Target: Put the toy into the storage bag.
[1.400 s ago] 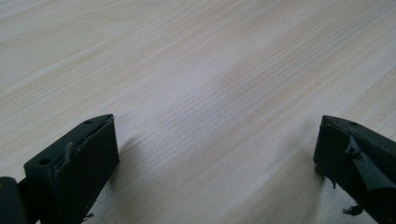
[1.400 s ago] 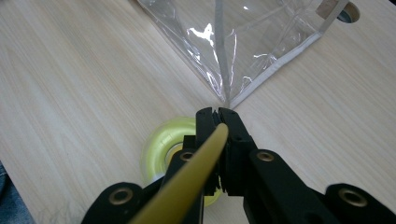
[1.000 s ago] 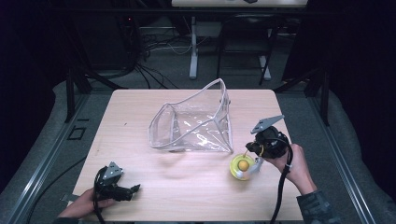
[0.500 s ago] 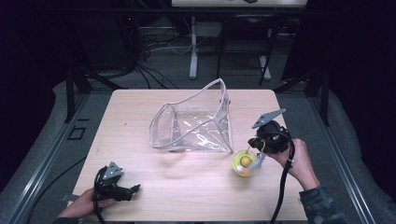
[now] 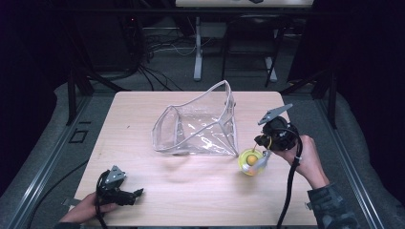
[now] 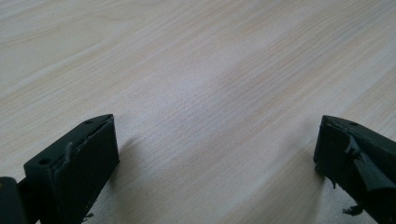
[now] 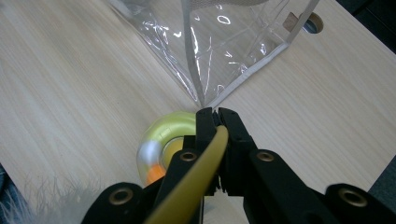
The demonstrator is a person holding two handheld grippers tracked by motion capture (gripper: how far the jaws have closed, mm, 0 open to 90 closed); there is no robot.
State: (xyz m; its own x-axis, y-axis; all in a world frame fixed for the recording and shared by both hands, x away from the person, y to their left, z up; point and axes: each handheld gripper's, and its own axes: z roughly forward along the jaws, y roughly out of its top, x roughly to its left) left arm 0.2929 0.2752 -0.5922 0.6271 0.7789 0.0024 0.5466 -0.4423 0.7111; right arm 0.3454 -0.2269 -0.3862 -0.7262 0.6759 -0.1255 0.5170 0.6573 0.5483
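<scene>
Looking along the left hand-held gripper (image 6: 215,154): two black jaws rising from the bottom corners, set wide apart, nothing between them. Beneath and beyond, pale wood-grain tabletop (image 6: 196,60), bare, grain running diagonally. Frayed, chipped edges on both jaws; soft shadow beside the one at picture left.

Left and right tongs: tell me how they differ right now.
The left tongs stand open with bare table between the jaws; the right tongs are shut on a yellow ring toy. In the high view the left tongs lie low by the table's near edge, while the right tongs are held up beside the clear plastic bag. Both are black, hand-held and trail a cable.
</scene>
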